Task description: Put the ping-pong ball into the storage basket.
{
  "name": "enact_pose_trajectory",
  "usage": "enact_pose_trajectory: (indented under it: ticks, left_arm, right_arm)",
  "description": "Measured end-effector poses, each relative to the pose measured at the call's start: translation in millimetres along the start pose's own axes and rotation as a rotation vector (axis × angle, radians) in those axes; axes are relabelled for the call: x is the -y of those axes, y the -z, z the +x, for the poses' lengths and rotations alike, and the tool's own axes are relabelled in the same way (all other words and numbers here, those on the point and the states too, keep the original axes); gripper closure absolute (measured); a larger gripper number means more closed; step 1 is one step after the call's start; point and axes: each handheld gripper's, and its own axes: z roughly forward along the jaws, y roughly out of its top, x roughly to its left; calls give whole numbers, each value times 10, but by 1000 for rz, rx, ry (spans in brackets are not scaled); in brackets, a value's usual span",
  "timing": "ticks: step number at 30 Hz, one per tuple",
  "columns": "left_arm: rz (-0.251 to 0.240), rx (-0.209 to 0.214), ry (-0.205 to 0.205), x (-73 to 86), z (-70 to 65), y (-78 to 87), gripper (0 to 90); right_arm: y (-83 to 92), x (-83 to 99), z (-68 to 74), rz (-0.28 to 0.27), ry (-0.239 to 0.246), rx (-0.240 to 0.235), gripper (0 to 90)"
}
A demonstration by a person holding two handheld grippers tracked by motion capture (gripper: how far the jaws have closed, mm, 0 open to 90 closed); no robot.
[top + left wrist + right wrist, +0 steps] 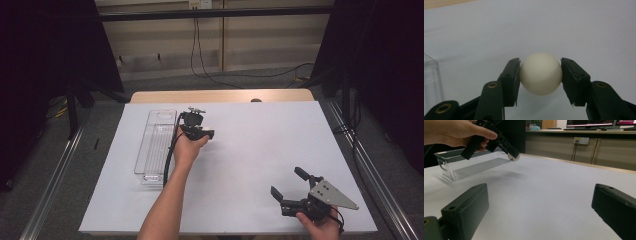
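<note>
High view: the clear bin (156,146) lies just to the left of the left gripper (200,131), its long axis running away from the person; the right gripper (289,186) sits well apart.

Left gripper view: jaws clamped on a white ball (541,73).

Right gripper view: jaws spread wide, nothing between.

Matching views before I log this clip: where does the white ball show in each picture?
High view: hidden at the tip of the left tool, left of centre, beside the clear plastic bin.
Left gripper view: white ball at centre, clamped between both pads.
Right gripper view: upper left, a pale sliver at the far tool's tip.
Shared landmark: the clear plastic bin.
</note>
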Motion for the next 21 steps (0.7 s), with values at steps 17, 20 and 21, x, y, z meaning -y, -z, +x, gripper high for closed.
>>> enact_pose_trajectory:
  ticks: [17, 20, 21]
  left_arm:
    - [4, 8, 1, -101, 33, 149, 512]
    - [-1, 8, 11, -117, 31, 166, 512]
    - [11, 16, -1, -126, 39, 180, 512]
  right_arm:
    - [-9, 5, 5, 4, 6, -9, 8]
    - [-9, 6, 5, 6, 4, -10, 8]
    - [-8, 6, 5, 6, 4, -10, 8]
